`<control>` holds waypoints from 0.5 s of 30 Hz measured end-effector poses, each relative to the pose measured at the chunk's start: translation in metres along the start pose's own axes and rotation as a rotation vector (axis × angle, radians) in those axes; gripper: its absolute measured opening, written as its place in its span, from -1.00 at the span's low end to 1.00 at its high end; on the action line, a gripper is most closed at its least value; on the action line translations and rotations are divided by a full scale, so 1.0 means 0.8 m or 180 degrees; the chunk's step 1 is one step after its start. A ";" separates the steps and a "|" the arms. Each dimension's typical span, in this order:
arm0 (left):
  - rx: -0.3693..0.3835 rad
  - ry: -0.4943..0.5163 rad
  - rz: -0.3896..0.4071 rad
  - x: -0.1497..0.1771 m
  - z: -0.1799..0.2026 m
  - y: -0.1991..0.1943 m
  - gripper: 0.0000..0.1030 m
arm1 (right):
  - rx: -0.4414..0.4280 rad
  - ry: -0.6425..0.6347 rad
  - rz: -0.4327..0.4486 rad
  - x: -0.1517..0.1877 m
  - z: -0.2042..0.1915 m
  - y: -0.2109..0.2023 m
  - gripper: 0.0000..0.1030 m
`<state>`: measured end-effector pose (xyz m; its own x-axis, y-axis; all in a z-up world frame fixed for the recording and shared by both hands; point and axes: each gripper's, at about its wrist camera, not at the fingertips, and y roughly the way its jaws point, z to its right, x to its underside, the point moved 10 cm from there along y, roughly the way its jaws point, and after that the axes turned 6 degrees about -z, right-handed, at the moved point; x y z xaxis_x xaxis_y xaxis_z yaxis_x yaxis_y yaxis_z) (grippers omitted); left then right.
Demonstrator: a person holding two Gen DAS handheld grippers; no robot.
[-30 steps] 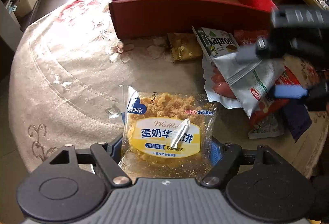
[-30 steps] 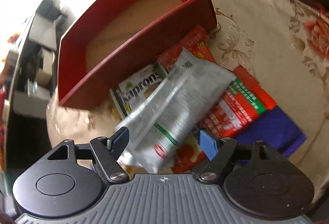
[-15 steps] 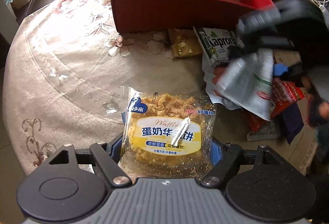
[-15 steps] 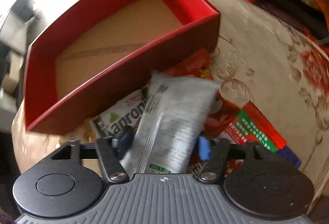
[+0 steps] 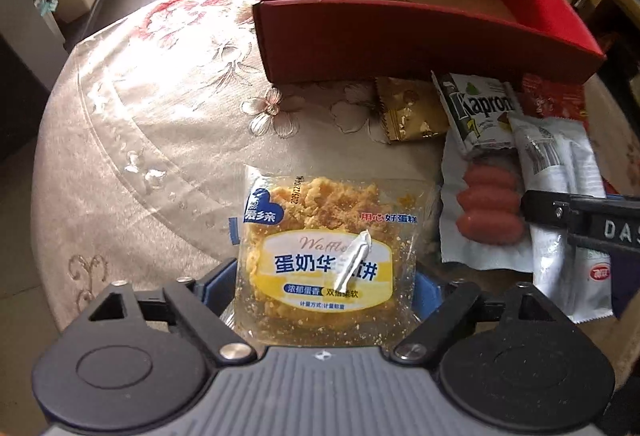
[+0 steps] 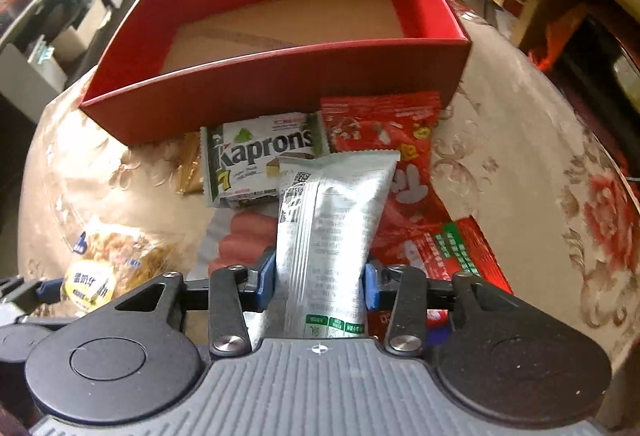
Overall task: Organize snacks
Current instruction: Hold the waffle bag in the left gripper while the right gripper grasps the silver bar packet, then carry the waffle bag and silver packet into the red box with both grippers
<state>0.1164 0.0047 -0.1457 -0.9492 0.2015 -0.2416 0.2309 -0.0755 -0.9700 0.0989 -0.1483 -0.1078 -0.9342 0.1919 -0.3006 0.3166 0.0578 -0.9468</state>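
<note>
Rolled upright over the last second, the right gripper (image 6: 320, 286) now points squarely at the box, and its jaws have just been closing: the blue pads press both sides of the silver pouch (image 6: 336, 228), which stands up between them instead of lying slantwise on the pile. Beside it, the left gripper (image 5: 322, 284) has just been opening; its jaws stand wide around the waffle cake packet (image 5: 326, 256), which lies flat on the tablecloth (image 5: 160, 140), pads clear of the wrapper as far as I can see.

Just beyond the pouch lie the sausage pack (image 6: 240, 240), the Kaprons wafer bar (image 6: 260, 160), a small gold packet (image 6: 190, 164) and the red snack bags (image 6: 380, 128), all crowded against the near wall of the red box (image 6: 280, 84). Its cardboard floor is bare. I'd say the pouch is ready to go in first, while the waffle cake has been let go and needs regripping.
</note>
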 end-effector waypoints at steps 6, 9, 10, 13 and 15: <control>-0.0101 -0.0146 0.0005 -0.003 0.003 0.001 0.61 | -0.0009 -0.0277 -0.0003 -0.001 -0.011 0.005 0.10; -0.0105 -0.0254 0.0004 0.001 -0.001 -0.007 0.49 | -0.0010 -0.0415 0.0012 0.003 -0.009 -0.001 -0.09; -0.0130 -0.0282 0.0016 0.004 -0.004 -0.011 0.48 | -0.0036 -0.0432 0.0016 0.004 -0.006 -0.006 -0.12; -0.0169 -0.0369 0.0070 0.009 -0.010 -0.025 0.47 | -0.0077 -0.0440 0.0045 0.007 0.004 -0.016 -0.19; -0.0076 -0.0411 0.0156 0.007 -0.007 -0.040 0.47 | -0.0078 -0.0422 0.0085 0.010 0.011 -0.024 -0.19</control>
<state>0.1051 0.0135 -0.1163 -0.9560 0.0706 -0.2849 0.2811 -0.0587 -0.9579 0.0842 -0.1565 -0.0931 -0.9384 0.0625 -0.3397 0.3440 0.0785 -0.9357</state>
